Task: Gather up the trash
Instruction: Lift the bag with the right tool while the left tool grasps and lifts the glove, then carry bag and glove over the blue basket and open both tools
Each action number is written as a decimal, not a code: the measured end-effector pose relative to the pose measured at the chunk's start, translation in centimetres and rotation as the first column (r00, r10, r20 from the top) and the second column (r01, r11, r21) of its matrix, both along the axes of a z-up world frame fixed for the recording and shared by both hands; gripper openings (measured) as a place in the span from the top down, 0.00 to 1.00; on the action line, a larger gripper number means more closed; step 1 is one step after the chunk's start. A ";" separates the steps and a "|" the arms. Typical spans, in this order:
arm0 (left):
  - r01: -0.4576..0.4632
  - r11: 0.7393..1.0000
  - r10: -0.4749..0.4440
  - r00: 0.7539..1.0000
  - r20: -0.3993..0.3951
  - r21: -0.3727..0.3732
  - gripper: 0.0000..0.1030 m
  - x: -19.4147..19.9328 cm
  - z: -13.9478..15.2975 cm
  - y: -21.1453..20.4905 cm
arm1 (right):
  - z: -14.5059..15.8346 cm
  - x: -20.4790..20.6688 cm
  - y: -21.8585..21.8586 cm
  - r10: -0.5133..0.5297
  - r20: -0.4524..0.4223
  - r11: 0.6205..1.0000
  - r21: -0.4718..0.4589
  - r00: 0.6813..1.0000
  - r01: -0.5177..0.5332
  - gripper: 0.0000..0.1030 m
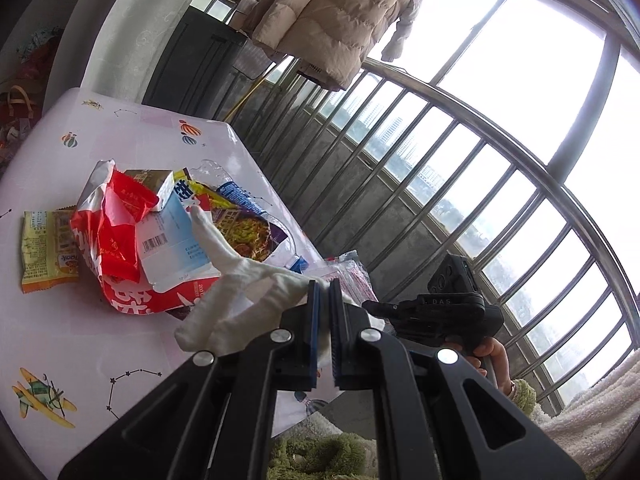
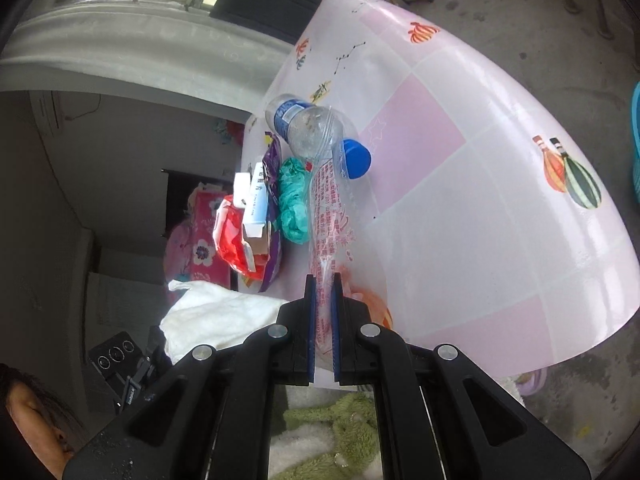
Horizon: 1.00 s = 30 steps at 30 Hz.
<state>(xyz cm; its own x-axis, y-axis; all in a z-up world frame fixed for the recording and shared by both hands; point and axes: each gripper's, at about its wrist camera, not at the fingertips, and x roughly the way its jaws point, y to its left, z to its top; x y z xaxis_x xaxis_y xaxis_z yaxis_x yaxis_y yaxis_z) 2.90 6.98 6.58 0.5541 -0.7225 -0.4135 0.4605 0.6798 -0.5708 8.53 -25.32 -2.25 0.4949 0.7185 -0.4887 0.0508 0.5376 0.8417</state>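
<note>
My left gripper (image 1: 325, 286) is shut on a crumpled white tissue (image 1: 240, 280), lifted just above the pink table (image 1: 60, 340). Behind it lies a heap of trash: a red wrapper (image 1: 108, 232), a white-blue carton (image 1: 172, 236), a noodle packet (image 1: 244, 232) and a yellow snack packet (image 1: 44, 248). My right gripper (image 2: 324, 280) is shut on the end of a clear plastic wrapper (image 2: 332, 208) with red print, which stretches away toward a clear bottle (image 2: 308, 128) with a blue cap (image 2: 354, 158). A teal crumpled bag (image 2: 292, 204) lies beside the wrapper. The same white tissue (image 2: 216, 320) shows at left.
The table's right edge (image 1: 280, 208) runs along a metal balcony railing (image 1: 440, 160). A beige padded coat (image 1: 340, 16) hangs above. A hand (image 1: 492, 356) holds the other gripper's handle at right. Green fluffy fabric (image 2: 340, 420) lies below the near table edge. A blue tub (image 2: 635, 140) stands far right.
</note>
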 end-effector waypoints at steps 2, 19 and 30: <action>0.052 0.999 -0.052 0.999 -0.005 -0.017 0.96 1.1 0.8 -1.1 | 0.8 -0.9 -1.5 -0.045 0.035 0.999 0.001 0.998 0.045 0.95; 0.532 0.830 -0.521 0.847 -0.105 0.168 0.96 12.0 1.7 -29.6 | -0.1 -6.6 -16.3 -0.580 0.088 0.794 -0.161 0.810 0.586 0.95; 0.702 0.659 -0.625 0.711 -0.323 0.270 0.95 17.1 -9.6 -51.8 | -8.5 -6.0 -25.9 -0.790 -0.017 0.583 -0.325 0.612 0.744 0.92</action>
<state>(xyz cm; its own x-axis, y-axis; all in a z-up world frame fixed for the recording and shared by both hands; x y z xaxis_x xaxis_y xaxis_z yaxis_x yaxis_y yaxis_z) 19.98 -44.83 -3.01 -0.1311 -0.6493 -0.7491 0.7796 0.3992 -0.4825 2.53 -51.25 -10.76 0.7074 -0.0632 -0.7040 0.6557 0.4305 0.6203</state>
